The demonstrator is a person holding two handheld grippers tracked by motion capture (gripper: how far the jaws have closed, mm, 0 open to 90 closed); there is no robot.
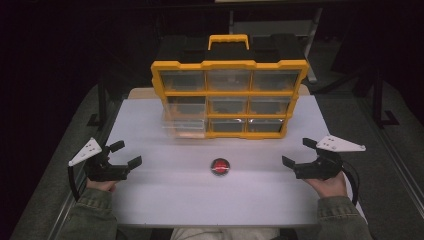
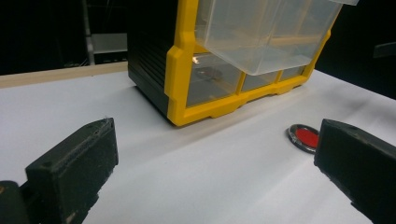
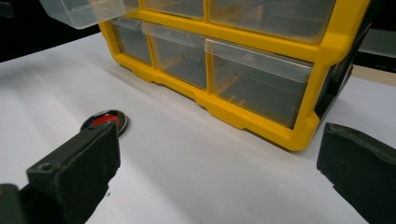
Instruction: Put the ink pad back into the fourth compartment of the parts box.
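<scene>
Left gripper (image 1: 123, 155), right gripper (image 1: 296, 152): fingers apart, empty | red disc (image 1: 220, 167) before drawer cabinet (image 1: 229, 97): likely light, rigid, low-profile; pinch across rim.

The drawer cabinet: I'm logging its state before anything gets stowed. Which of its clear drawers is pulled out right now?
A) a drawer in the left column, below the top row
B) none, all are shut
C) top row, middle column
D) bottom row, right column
A: in the high view a clear drawer juts forward from the left column of the yellow cabinet, low down, while the others sit flush; the left gripper view shows it overhanging the table.
</scene>
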